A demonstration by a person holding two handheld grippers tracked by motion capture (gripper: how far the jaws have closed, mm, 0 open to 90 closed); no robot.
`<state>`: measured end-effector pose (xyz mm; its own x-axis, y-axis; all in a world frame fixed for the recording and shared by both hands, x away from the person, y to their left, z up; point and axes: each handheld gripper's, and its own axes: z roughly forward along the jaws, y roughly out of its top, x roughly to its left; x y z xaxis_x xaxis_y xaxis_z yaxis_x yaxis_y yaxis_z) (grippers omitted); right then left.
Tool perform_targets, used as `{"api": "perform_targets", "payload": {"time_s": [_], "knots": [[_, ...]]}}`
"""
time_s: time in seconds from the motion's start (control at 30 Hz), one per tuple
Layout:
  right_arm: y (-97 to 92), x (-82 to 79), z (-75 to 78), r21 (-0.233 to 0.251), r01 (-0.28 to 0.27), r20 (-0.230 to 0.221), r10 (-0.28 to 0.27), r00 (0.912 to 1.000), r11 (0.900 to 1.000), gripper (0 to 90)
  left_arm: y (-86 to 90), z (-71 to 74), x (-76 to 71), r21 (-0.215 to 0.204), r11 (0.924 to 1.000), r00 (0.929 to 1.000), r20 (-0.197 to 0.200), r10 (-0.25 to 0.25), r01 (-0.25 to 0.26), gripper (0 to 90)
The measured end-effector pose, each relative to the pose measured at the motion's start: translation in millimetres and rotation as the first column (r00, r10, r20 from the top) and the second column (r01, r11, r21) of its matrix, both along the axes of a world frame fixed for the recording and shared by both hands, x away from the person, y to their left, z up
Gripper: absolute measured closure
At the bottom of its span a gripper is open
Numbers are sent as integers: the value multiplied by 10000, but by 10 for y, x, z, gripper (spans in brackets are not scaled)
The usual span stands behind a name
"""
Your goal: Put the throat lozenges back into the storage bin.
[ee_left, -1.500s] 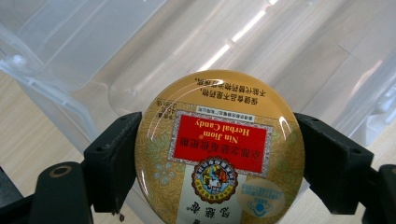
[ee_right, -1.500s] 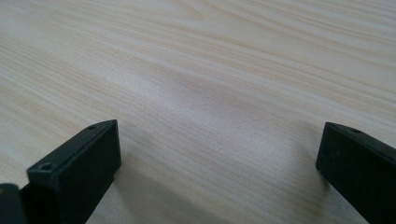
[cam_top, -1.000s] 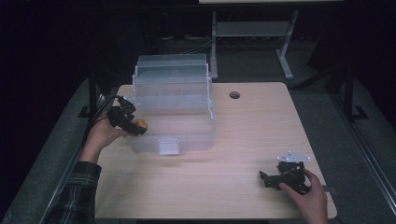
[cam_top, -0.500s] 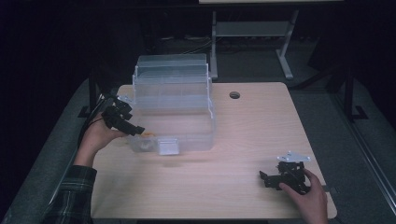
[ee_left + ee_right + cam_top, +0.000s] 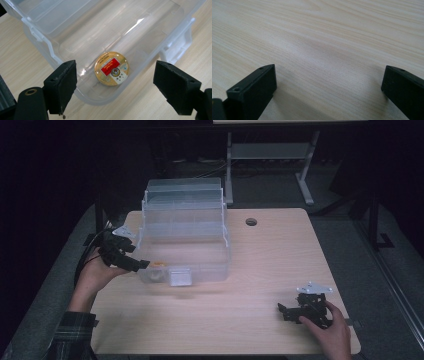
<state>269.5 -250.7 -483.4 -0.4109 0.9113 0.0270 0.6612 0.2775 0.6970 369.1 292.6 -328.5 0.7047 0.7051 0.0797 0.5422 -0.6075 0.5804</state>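
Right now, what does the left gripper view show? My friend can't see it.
A round gold tin with a red label lies inside a clear plastic box on a wooden table. The left gripper is open above it.

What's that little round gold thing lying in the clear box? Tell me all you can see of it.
The gold disc is a flat, round, shiny tin or token with a red label and small print too fine to read. It lies face up on the floor of the clear plastic box, near its front corner. The open left gripper hovers above it, not touching.
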Motion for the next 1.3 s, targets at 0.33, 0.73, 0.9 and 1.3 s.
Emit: {"api": "perform_targets", "payload": {"time_s": [0.33, 0.73, 0.9, 1.3], "knots": [[-1, 0, 0, -1, -16, -7, 16, 10000, 10000, 0, 29, -97, -232, -315, 9994, 9995, 284, 125, -116, 177], [2, 3, 0, 9, 9, -15, -9, 10000, 10000, 0, 71, -281, -566, -539, 9978, 9977, 536, 408, -379, 172], [2, 4, 1, -3, 5, -16, -5, 10000, 10000, 0, 81, -373, -686, -651, 9970, 9971, 603, 469, -430, 172], [2, 4, 1, -2, 6, -15, -6, 10000, 10000, 0, 75, -694, -856, -857, 9958, 9976, 588, 376, -325, 170]]}}
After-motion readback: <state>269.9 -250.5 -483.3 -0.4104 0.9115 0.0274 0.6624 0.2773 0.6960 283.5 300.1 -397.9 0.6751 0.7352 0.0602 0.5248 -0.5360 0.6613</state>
